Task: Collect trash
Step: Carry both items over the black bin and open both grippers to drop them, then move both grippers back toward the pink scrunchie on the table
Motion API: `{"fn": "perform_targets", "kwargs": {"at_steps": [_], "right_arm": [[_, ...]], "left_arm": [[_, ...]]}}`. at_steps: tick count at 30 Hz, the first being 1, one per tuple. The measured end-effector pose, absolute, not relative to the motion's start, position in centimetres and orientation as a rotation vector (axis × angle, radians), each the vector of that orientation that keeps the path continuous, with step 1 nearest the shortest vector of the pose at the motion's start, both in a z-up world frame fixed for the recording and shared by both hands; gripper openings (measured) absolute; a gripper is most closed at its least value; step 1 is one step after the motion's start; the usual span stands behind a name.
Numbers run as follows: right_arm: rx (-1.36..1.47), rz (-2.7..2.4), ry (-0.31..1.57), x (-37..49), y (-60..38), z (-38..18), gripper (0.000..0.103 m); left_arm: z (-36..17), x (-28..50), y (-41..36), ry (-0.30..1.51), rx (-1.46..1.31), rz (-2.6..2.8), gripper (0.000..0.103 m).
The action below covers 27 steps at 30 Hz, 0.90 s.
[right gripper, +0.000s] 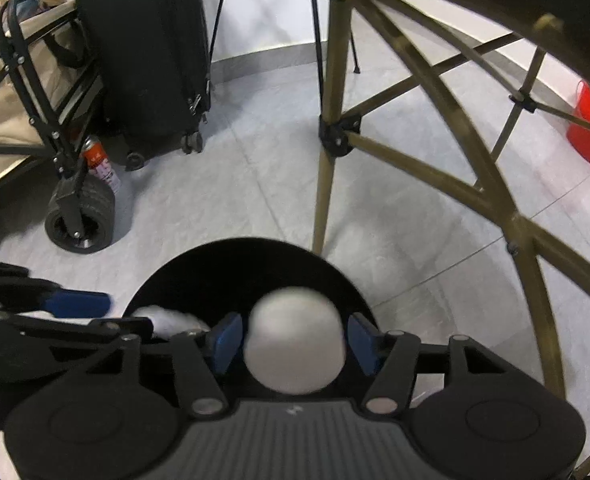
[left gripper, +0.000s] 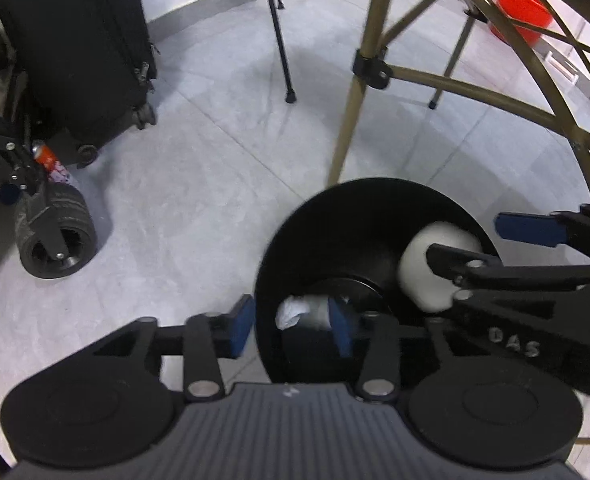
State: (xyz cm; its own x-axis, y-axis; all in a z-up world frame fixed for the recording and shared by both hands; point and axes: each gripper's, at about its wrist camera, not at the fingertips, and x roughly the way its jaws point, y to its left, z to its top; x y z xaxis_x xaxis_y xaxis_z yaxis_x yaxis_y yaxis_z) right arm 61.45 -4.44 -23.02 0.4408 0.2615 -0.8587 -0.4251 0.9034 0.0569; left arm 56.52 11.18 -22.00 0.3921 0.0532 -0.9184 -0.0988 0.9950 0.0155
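Left wrist view is showing the left tongs (left gripper: pixel 293 326) standing apart over the round black bin (left gripper: pixel 295 240), a crumpled white tissue (left gripper: pixel 293 312) lying loose between their blue pads. Right wrist view is showing the right tongs (right gripper: pixel 295 342) parted around a blurred white paper ball (right gripper: pixel 294 340), small gaps showing either side, above the same bin (right gripper: pixel 239 276).

— What are the two grippers doing?
— Both are pointing steeply down, side by side. The left gripper (left gripper: pixel 293 330) is standing with its blue pads apart. The right gripper (right gripper: pixel 295 344) is standing open too.
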Motion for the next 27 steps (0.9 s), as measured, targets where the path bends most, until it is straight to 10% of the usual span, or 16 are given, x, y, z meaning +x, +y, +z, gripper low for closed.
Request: {"fn": "perform_targets", "kwargs": {"at_steps": [18, 27], "right_arm": [[-0.17, 0.449, 0.957, 59.7, -4.9, -19.5, 0.064], [-0.086, 0.468, 0.767, 53.6, -7.3, -11.0, 0.064]], "left_arm": [[-20.2, 55.0, 11.6, 1.145, -0.058, 0.117, 0.051], [-10.0, 48.6, 9.7, 0.847, 0.0, 0.152, 0.066]]}}
